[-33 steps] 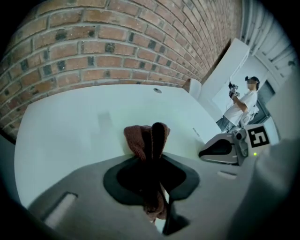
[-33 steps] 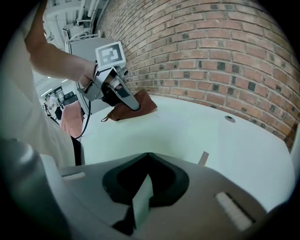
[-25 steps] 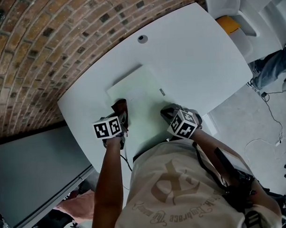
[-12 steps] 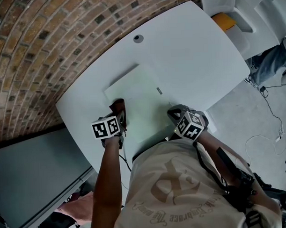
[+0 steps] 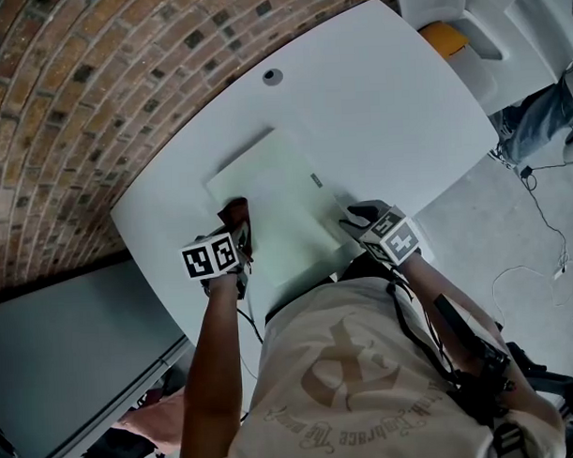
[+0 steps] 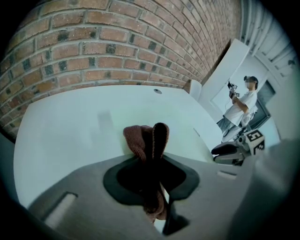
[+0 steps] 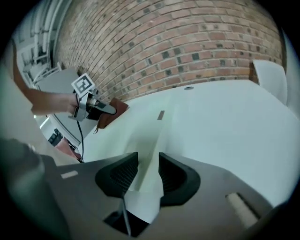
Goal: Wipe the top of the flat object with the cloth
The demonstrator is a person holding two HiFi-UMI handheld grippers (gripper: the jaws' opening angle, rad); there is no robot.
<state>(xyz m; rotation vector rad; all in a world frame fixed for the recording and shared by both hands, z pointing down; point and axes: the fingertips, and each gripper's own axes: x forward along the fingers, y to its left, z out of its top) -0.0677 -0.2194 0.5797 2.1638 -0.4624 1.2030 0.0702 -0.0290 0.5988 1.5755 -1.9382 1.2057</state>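
Well, the left tool [image 5: 236,225] clamps the brown cloth [image 5: 233,210] at the left edge of the flat object [image 5: 278,200], near the counter [image 5: 385,88] front edge. Its top lies rightward, toward the right tool [image 7: 146,171], jaws apart.

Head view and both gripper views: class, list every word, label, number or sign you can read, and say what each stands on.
No text can be read.
Shirt print: curved lettering under an emblem, too distorted to read.
Grey tag on the flat object: too small to read.
Marker cubes: square codes, no words.
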